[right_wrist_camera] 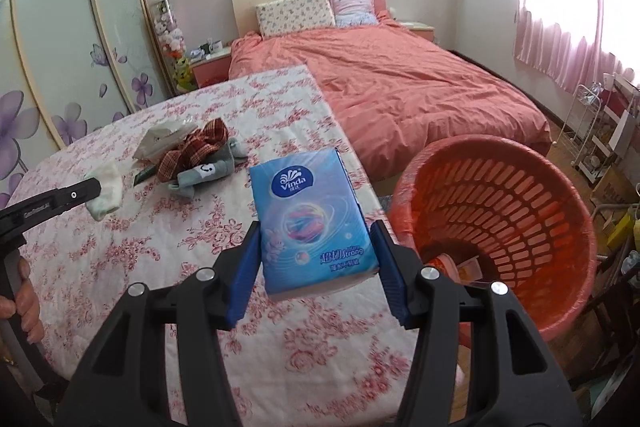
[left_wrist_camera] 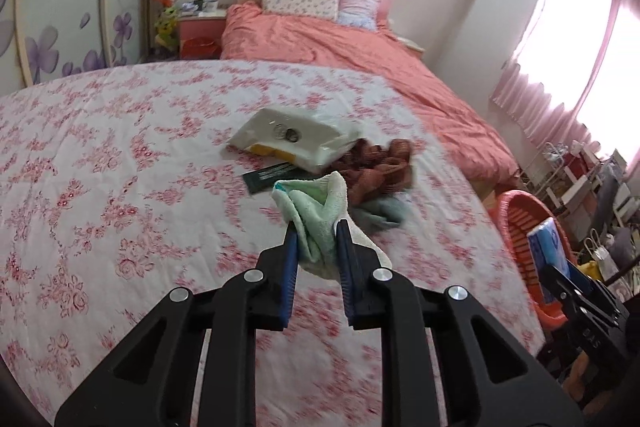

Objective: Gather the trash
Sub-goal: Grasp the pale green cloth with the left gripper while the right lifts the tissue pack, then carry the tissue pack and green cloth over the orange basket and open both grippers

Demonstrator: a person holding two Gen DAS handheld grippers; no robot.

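Two loads: I carried one item in each hand, so a single trip could clear both.
Left fingers point(left_wrist_camera: 316, 227): clamped on a pale green cloth point(left_wrist_camera: 316, 207), lifted clear of the worktop point(left_wrist_camera: 100, 167); its loose ends drooped, so it was pinched mid-fold.
Right fingers point(right_wrist_camera: 316, 239): pressed on the long sides of a blue tissue pack point(right_wrist_camera: 312, 219), held flat and raised.
Basket point(right_wrist_camera: 500, 203): red, beside the worktop's edge, mouth tilted toward me; some scraps lay inside.
Left behind: a white bag point(left_wrist_camera: 292, 139), checked cloth point(left_wrist_camera: 380, 167), grey sock point(right_wrist_camera: 204, 173) and dark card point(left_wrist_camera: 268, 177), bunched mid-worktop.
Next, I judged: both loads to the basket.
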